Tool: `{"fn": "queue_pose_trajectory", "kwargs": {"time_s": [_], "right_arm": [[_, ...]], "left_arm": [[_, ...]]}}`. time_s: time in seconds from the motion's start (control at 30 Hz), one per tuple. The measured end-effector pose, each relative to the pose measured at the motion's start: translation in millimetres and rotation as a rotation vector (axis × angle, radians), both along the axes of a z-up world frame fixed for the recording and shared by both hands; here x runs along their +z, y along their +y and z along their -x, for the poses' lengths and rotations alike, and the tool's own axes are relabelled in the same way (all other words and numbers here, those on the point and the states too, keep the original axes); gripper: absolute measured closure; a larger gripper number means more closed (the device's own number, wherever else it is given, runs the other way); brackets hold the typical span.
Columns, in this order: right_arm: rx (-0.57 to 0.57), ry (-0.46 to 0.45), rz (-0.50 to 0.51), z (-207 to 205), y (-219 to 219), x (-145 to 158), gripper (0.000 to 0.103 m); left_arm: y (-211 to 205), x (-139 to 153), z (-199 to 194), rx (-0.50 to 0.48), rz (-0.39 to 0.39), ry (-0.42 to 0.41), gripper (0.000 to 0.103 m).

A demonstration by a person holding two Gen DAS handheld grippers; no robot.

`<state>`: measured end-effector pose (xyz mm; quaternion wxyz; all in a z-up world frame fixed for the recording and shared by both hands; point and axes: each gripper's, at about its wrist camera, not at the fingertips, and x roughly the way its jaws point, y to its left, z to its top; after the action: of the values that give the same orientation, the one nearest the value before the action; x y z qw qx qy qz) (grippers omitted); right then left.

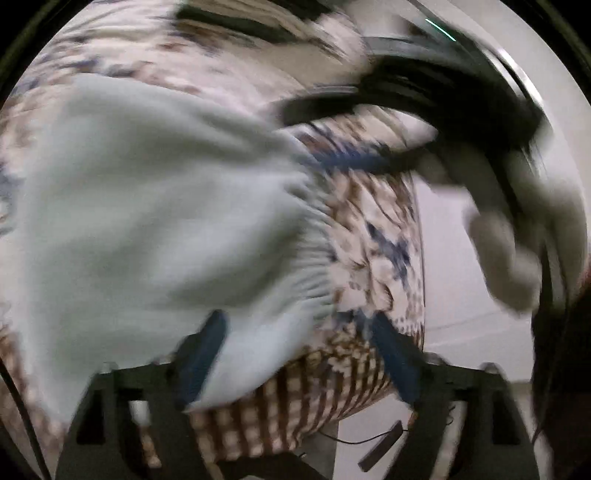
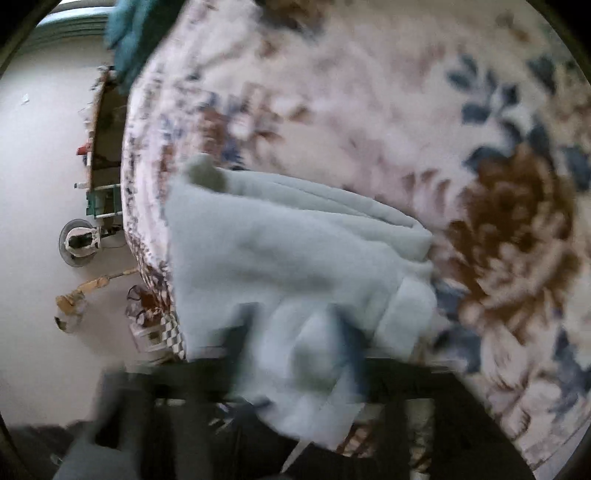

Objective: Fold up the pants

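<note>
A: While both frames are smeared with blur, the pants (image 1: 147,206) read clearly enough: pale blue, soft, lying on the floral bedspread (image 1: 384,236).

B: Folded?

A: Partly. In the right wrist view the pants (image 2: 295,254) are bunched in layers, thick fold edge on the side away from the bed's edge, cuff end nearest the camera. They sit near the bedspread (image 2: 369,92) edge, with the floor (image 2: 44,147) just past it.

B: Left gripper?

A: Left gripper (image 1: 295,354) has its jaws spread wide. One blue finger (image 1: 207,350) overlaps the pants' lower edge, the other (image 1: 395,358) is over bare bedspread beside the gathered waistband (image 1: 314,243). Nothing pinched.

B: Right one?

A: Right gripper (image 2: 299,343) is very blurred. Jaws look apart, dark blue finger (image 2: 354,347) on one side of the cuff fabric, the other finger just a dark smear. Cloth lies between them, can't see pads pressing it, so released.

B: Anything else relative to the pants?

A: Left view: the other gripper (image 1: 424,110), black, above the waistband side, held by a white-gloved hand (image 1: 517,236). Right view: a teal cloth (image 2: 136,33) far up the bed edge, clutter on the floor beyond.
</note>
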<state>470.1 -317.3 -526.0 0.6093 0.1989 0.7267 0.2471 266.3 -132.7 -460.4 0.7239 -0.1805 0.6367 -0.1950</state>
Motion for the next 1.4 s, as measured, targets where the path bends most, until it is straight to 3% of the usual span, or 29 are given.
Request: {"fn": "queue_pose_trajectory", "kwargs": {"time_s": [0.03, 0.13, 0.3, 0.37, 0.43, 0.5, 0.6, 0.63, 0.77, 0.83, 0.93, 1.0, 1.1, 1.17, 1.27, 1.3, 1.33, 1.4], "right_arm": [[-0.031, -0.018, 0.035, 11, -3, 9, 0.006], [-0.09, -0.022, 0.087, 39, -10, 12, 0.006], [-0.156, 0.121, 0.175, 93, -17, -44, 0.008], [-0.116, 0.145, 0.324, 113, -20, -77, 0.01], [-0.162, 0.204, 0.262, 127, -26, -98, 0.01], [-0.233, 0.237, 0.202, 134, -37, -100, 0.01], [-0.162, 0.189, 0.288, 135, -33, -88, 0.009], [-0.179, 0.186, 0.265, 134, -33, -83, 0.009], [-0.206, 0.07, 0.031, 118, -32, -63, 0.008], [-0.226, 0.047, -0.002, 107, -34, -70, 0.008], [-0.281, 0.086, -0.075, 91, -40, -103, 0.008], [-0.267, 0.098, -0.117, 83, -35, -118, 0.002], [-0.253, 0.109, -0.214, 74, -29, -126, 0.0], [-0.238, 0.097, -0.318, 74, -24, -121, 0.0], [-0.184, 0.074, -0.296, 77, -24, -123, 0.0], [-0.174, 0.074, -0.201, 76, -27, -131, 0.001], [-0.17, 0.085, -0.168, 76, -28, -138, 0.001], [-0.184, 0.103, -0.193, 73, -24, -147, 0.0]], "left_arm": [[19, 10, -1, 0.041, -0.015, -0.002, 0.001], [74, 28, -7, 0.178, -0.058, -0.026, 0.001], [125, 5, -31, 0.268, -0.123, 0.015, 0.001], [138, -10, -39, 0.272, -0.158, 0.035, 0.001], [145, -27, -46, 0.267, -0.156, 0.068, 0.001], [153, -35, -51, 0.273, -0.163, 0.092, 0.001], [158, -42, -56, 0.281, -0.162, 0.083, 0.001], [161, -45, -58, 0.287, -0.159, 0.08, 0.001], [177, -48, -69, 0.327, -0.08, 0.084, 0.001], [183, -53, -76, 0.325, -0.016, 0.068, 0.001], [181, -70, -86, 0.277, 0.076, 0.092, 0.001], [173, -88, -90, 0.229, 0.141, 0.127, 0.001], [164, -109, -93, 0.175, 0.125, 0.157, 0.001], [167, -116, -95, 0.179, 0.161, 0.178, 0.001], [171, -115, -97, 0.175, 0.186, 0.184, 0.001], [170, -115, -97, 0.164, 0.183, 0.18, 0.001], [168, -117, -97, 0.152, 0.183, 0.18, 0.001], [166, -122, -98, 0.143, 0.216, 0.199, 0.001]]}}
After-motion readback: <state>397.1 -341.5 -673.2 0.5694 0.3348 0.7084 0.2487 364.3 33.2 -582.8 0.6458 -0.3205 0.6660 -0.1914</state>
